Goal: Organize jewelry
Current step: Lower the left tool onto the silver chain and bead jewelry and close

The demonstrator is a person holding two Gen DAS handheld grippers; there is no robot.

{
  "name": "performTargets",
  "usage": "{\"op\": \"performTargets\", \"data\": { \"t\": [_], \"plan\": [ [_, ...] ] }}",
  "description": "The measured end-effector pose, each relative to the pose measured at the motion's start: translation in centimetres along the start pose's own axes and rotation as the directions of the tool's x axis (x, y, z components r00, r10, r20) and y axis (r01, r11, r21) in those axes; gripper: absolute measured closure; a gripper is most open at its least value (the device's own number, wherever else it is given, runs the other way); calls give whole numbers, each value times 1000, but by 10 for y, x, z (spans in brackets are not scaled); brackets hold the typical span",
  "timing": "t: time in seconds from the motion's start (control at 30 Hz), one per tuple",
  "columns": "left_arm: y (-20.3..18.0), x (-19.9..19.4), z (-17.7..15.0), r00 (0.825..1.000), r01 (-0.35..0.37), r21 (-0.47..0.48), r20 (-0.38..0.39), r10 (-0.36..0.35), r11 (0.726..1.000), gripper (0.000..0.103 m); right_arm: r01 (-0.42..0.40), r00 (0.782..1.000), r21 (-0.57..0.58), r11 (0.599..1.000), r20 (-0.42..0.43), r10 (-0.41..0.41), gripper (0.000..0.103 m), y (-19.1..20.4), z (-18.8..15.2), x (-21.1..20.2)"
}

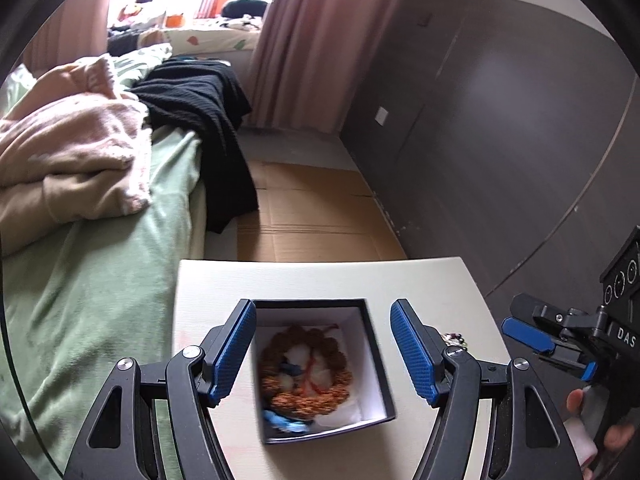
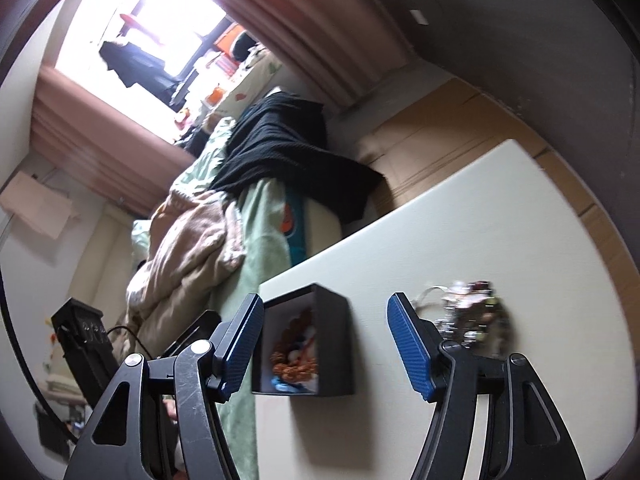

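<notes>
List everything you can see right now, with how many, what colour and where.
jewelry box: one, black outside and white inside, open, on the table between the left jaws.
beaded bracelet: one, orange-brown, coiled inside the box.
blue item: one, at the box's near corner; too blurred to name.
jewelry pile: one, silvery with dark beads, on the table right of the box.
table: one, off-white.
bedsheet: one, pale green, left.
blanket: one, pink-beige, on the bed.
black garment: one, draped over the bed's edge.
cardboard: flat, brown, on the floor.
curtain: pink.
left gripper: jaws open.
right gripper: jaws open.
</notes>
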State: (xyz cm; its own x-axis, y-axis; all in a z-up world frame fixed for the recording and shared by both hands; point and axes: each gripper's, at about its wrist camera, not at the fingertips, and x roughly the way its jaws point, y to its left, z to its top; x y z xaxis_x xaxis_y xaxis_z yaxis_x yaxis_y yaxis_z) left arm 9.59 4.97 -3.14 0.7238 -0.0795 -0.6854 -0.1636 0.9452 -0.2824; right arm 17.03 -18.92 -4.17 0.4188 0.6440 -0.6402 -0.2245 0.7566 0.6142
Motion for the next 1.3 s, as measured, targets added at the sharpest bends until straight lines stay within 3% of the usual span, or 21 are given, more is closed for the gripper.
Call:
{"op": "performTargets", "data": {
  "t": [0.27, 0.6, 0.67, 0.93, 1.07, 1.13, 1.3],
  "plan": [
    [-36, 14, -4, 999, 31, 51, -27, -30, 998, 33, 77, 996, 63, 995, -45, -74, 35, -32, 1, -8],
    [-90, 35, -22, 994, 86, 184, -80, -72, 979, 33, 160, 985, 148, 976, -93, -147, 35, -74, 3, -19],
    [-98, 39, -25, 992, 110, 196, -90, -94, 974, 37, 170, 983, 161, 972, -102, -155, 35, -83, 3, -21],
    [-126, 68, -41, 979, 154, 253, -168, -113, 955, 70, 194, 979, 218, 957, -98, -176, 35, -108, 7, -36],
    [-141, 83, -53, 978, 143, 315, -193, -85, 938, 75, 195, 980, 232, 953, -95, -178, 35, -115, 8, -43],
    [-146, 91, -58, 976, 135, 336, -208, -66, 932, 82, 192, 980, 239, 952, -93, -174, 35, -118, 9, -46],
    [-153, 106, -65, 973, 121, 350, -225, -42, 929, 83, 185, 982, 249, 951, -91, -167, 35, -123, 10, -50]
  ]
}}
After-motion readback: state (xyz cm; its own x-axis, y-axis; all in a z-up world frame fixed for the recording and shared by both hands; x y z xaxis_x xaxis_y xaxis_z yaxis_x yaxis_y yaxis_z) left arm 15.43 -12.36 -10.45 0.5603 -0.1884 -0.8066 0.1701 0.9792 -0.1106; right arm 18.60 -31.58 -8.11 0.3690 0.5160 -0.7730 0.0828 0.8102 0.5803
